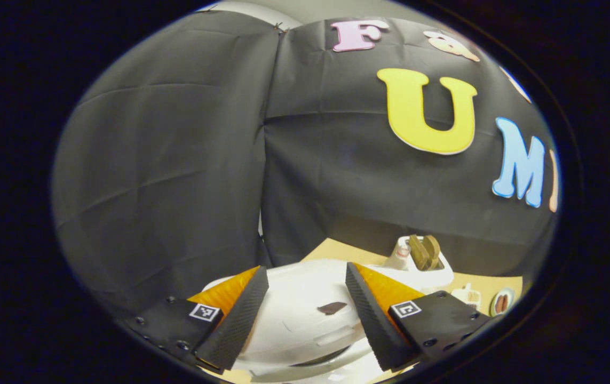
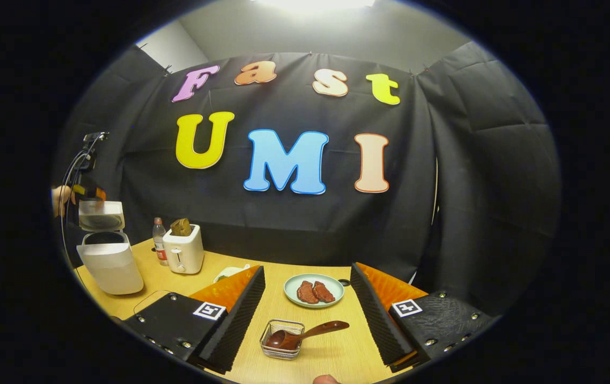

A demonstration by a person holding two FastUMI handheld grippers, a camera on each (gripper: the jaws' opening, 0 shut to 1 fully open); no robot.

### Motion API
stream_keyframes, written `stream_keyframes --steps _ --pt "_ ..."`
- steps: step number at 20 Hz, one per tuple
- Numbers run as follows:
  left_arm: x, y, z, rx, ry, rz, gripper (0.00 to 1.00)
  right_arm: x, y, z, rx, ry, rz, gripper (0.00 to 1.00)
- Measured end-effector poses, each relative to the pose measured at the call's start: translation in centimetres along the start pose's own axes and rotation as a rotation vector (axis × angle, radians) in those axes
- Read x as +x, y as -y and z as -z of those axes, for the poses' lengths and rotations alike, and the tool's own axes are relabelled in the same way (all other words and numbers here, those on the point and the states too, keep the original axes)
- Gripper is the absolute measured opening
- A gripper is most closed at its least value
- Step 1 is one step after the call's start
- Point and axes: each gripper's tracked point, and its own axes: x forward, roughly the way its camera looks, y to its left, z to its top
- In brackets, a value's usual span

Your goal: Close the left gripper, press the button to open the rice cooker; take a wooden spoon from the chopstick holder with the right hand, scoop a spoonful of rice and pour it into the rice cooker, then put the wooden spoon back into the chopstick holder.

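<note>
So the rice cooker (image 2: 106, 250) lid is already up in the right gripper view, way off to the front-left of the right gripper (image 2: 307, 314); button step looks done to me. The left gripper (image 1: 307, 314) sits right over the cooker's white top (image 1: 305, 314), fingers spread apart, nothing between them.

Now it's spoon time. The wooden spoon (image 2: 305, 335) lies in the little wire chopstick holder (image 2: 282, 340), dead ahead of the right gripper, sitting between its open fingers, handle pointing off to the right. Neither finger touches it yet. Next move, I'd guess: ease forward and down, line up on the handle, then pinch it.
</note>
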Motion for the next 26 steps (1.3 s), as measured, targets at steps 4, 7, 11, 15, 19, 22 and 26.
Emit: stream_keyframes --steps 4,7,11,15,19,22,26 --pt "-0.6 0.9 3.7 0.008 -0.039 0.013 1.00 0.0 -0.3 0.0 -0.003 -0.002 -0.013 0.97" --pt "-0.5 1.2 4.9 0.018 -0.042 0.016 1.00 -0.1 -0.6 0.2 -0.017 -0.005 -0.020 0.97" --pt "-0.5 1.7 6.9 0.013 -0.079 0.030 1.00 -0.1 -1.0 0.3 -0.009 -0.008 -0.025 0.97" --pt "-0.2 2.0 8.5 0.043 -0.091 0.036 1.00 -0.1 -1.5 0.2 -0.012 -0.009 -0.029 0.97" --pt "0.3 2.3 9.6 0.076 -0.091 0.034 0.99 -0.1 -2.1 0.3 -0.017 -0.013 -0.033 0.97" --pt "0.3 2.4 10.3 0.050 -0.099 0.042 1.00 -0.9 -2.6 0.4 -0.022 -0.014 -0.037 0.97" --pt "-0.9 2.1 10.3 0.038 -0.075 0.088 1.00 -0.9 -4.0 -0.1 0.011 -0.002 -0.061 0.97"
